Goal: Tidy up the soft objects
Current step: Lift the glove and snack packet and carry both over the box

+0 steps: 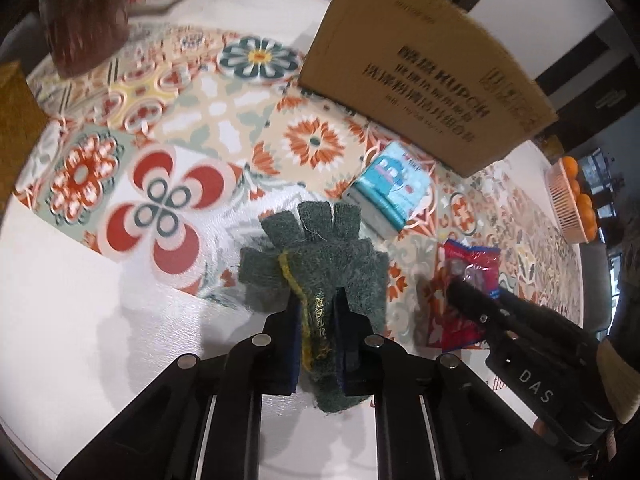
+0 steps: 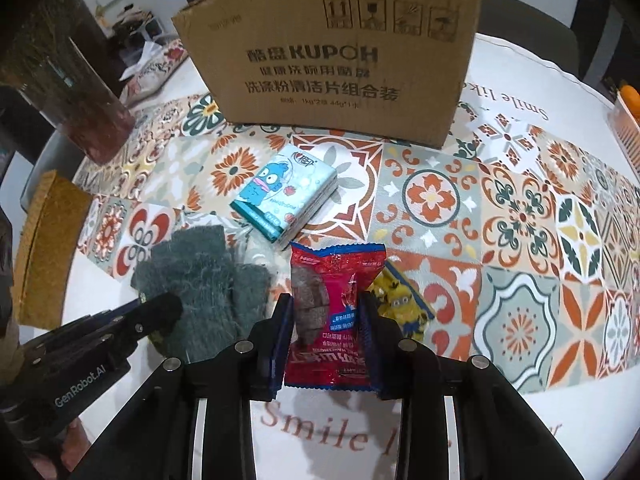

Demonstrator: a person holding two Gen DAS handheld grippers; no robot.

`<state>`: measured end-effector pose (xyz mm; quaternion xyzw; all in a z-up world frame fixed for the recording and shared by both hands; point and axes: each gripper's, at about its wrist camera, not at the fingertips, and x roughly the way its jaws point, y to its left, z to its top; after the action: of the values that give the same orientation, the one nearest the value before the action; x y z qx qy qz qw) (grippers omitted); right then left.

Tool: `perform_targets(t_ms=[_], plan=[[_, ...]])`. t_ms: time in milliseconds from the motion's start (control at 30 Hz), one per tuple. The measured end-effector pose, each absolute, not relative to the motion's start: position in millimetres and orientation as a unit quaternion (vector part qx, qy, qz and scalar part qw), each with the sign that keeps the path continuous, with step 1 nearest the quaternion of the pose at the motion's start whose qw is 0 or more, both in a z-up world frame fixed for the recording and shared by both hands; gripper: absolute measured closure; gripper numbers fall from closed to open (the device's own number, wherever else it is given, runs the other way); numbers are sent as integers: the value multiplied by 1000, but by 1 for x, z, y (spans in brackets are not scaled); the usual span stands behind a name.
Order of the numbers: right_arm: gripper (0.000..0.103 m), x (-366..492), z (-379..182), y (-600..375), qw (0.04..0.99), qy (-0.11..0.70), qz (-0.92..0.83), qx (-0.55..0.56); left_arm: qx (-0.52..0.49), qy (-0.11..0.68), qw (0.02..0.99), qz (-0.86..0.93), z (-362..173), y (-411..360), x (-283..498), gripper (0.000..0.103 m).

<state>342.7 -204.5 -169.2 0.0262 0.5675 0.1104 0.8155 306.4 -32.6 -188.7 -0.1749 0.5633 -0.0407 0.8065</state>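
- Far left on the table point(image 2: 520, 72): a brown fuzzy block point(image 2: 48, 248) at the edge, and a dark red fuzzy thing point(image 2: 80, 92) behind it.
- Next: a green glove point(image 1: 316, 264) lying flat on the white part of the cloth, fingers pointing away toward the box.
- Left gripper point(image 1: 318, 300) with its jaws clenched on the cuff of the green glove, the yellow stripe squeezed between them.
- Behind the glove, near its fingertips but apart: a small blue tissue pack point(image 2: 286, 196) with a cartoon face, lying flat on the flower tiles.
- Farther back, in the middle: a big cardboard box point(image 2: 332, 60) standing upright on the table.
- Right of the glove: a red snack packet point(image 2: 334, 312) lying flat.
- Right gripper point(image 2: 326, 312) with its jaws on both sides of the red snack packet, touching its edges, grasping it.
- Just beside the packet on the right, partly under a jaw: a small yellow cartoon packet point(image 2: 404, 304).
- Far right at the table edge: a basket of oranges point(image 1: 574, 200).
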Motion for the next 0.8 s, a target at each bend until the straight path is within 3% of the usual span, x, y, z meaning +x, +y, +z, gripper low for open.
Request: perform_targets(t_ms=[800], plan=[[70,306,-78,-207,880,459,94,79,-105,421,898,-72,-78,-31,288,89]])
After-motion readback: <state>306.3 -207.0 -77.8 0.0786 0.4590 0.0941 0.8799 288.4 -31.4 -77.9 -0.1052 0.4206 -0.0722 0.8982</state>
